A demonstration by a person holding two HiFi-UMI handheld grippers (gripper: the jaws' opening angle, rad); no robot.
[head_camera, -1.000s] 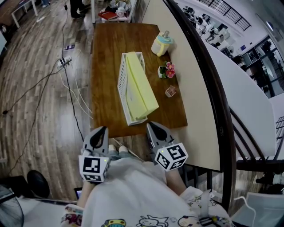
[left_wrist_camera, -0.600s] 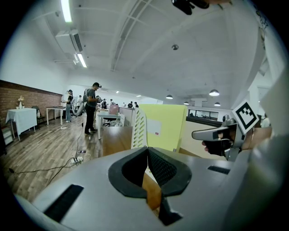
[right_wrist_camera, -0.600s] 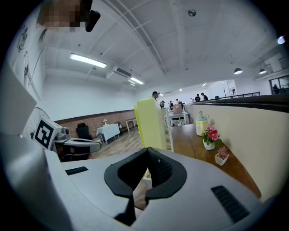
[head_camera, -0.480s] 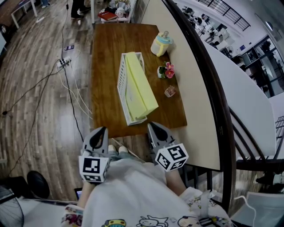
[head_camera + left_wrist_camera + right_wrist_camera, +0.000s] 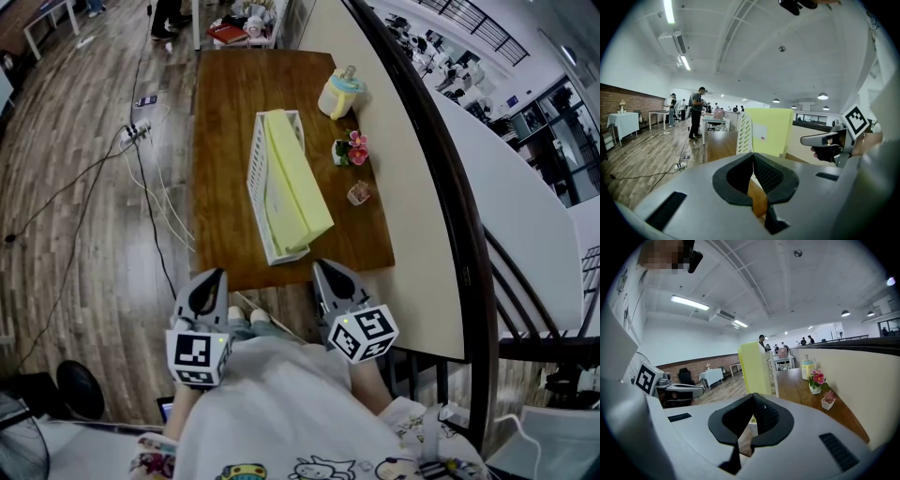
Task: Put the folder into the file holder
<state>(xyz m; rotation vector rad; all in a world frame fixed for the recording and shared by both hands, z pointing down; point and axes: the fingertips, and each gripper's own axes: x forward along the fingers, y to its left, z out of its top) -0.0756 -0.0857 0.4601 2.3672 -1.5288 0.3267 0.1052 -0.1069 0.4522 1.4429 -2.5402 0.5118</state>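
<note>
Almost nothing has moved in the last second: the right gripper [image 5: 323,269] has shifted by a hair, and everything else stays where it was. On the floor at the far left lies a power strip [image 5: 138,131] with cables trailing from it. The left gripper [image 5: 216,275] hovers just off the near edge of the table [image 5: 225,103], its 2 jaws pressed together with nothing between them.

On the table the white file holder [image 5: 258,173] runs lengthwise away from the person. The yellow folder [image 5: 298,183] sits inside it, leaning toward the holder's right side and rising above its rim. Neither gripper touches it. The right gripper hangs just off the same table edge, near the holder's near end, with its jaws likewise clamped together and empty.

Right of the holder, along the wall side of the table, stand 3 small things, each apart from the holder. A pale lidded jug [image 5: 342,92] is farthest back, a pot of pink flowers [image 5: 352,150] is in the middle, and a small pot [image 5: 360,193] is nearest. In the left gripper view, people [image 5: 697,112] stand by tables far down the room.
</note>
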